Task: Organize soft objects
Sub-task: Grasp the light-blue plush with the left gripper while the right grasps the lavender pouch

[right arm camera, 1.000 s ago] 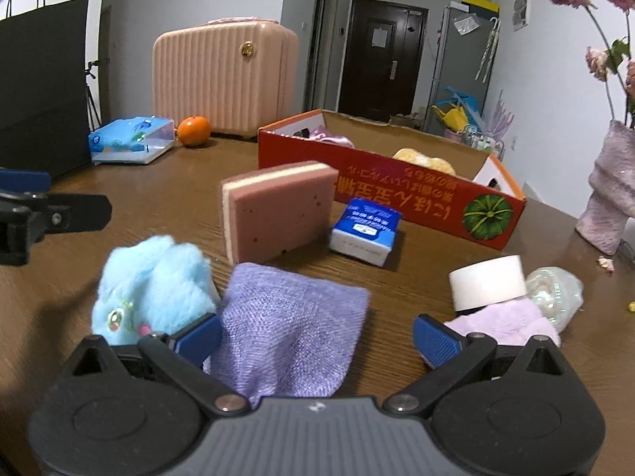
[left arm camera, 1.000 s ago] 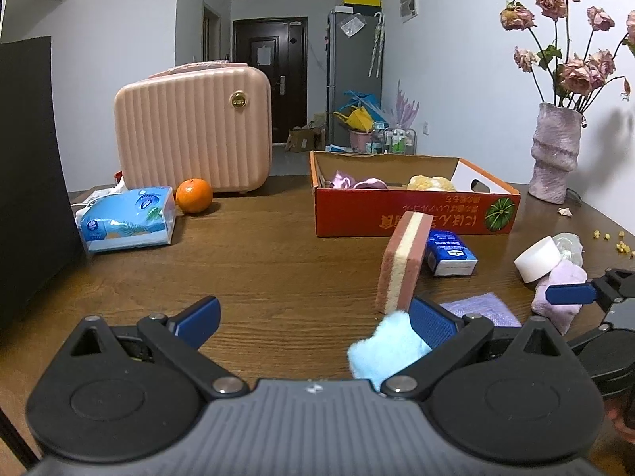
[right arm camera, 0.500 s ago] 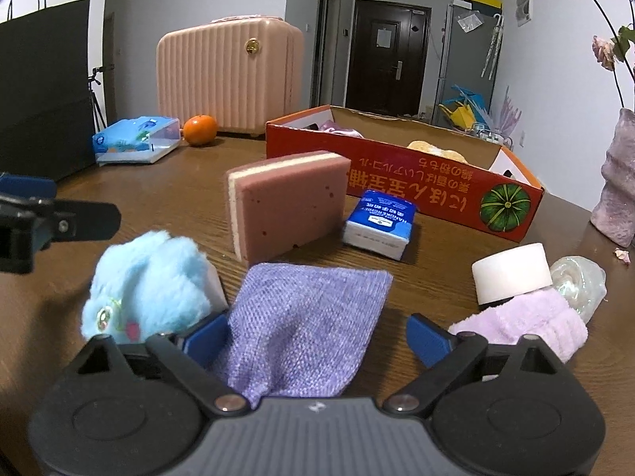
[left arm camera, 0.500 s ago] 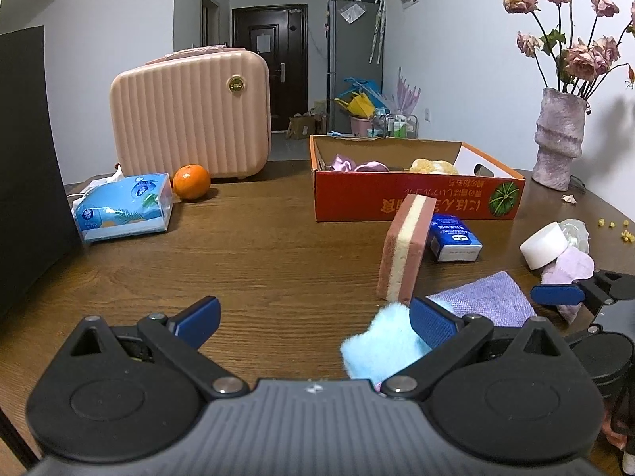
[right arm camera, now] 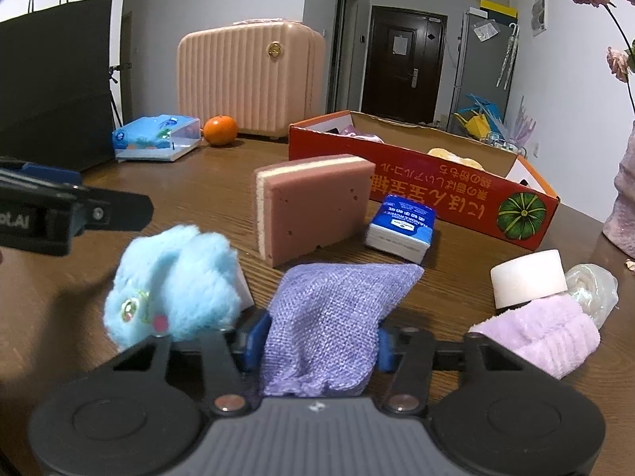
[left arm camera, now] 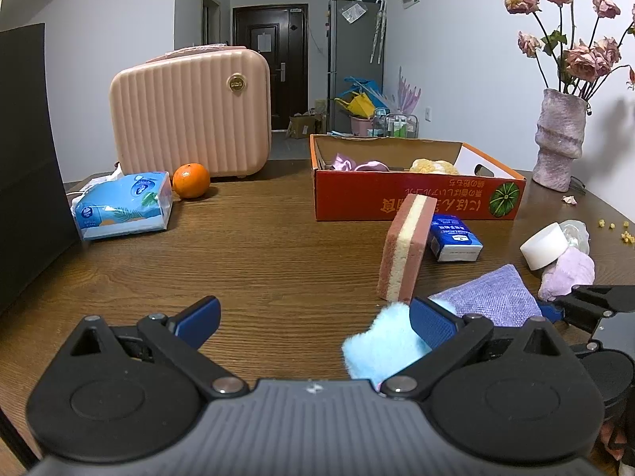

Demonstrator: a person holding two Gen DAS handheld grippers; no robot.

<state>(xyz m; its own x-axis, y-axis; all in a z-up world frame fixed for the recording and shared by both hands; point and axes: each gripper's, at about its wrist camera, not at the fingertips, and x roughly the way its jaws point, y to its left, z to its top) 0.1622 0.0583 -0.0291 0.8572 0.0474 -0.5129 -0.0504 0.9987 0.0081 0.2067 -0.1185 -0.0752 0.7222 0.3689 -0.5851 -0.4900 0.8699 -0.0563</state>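
A purple woven cloth lies at the near edge of the wooden table. My right gripper has its jaws closing, and the blue pads press into the bunched cloth from both sides. A light blue plush toy sits just left of it. My left gripper stands open over bare wood, with the plush toy beside its right finger. A pink-and-cream sponge stands on edge behind the cloth. The red cardboard box holds a few soft things.
A lilac fluffy cloth, a white tape roll and a blue tissue packet lie to the right. Far left are a tissue pack, an orange and a pink suitcase. A vase stands at the back right.
The right gripper's jaws came together from wide open onto the purple cloth, which is now bunched up between the pads. The left gripper stayed open and still.
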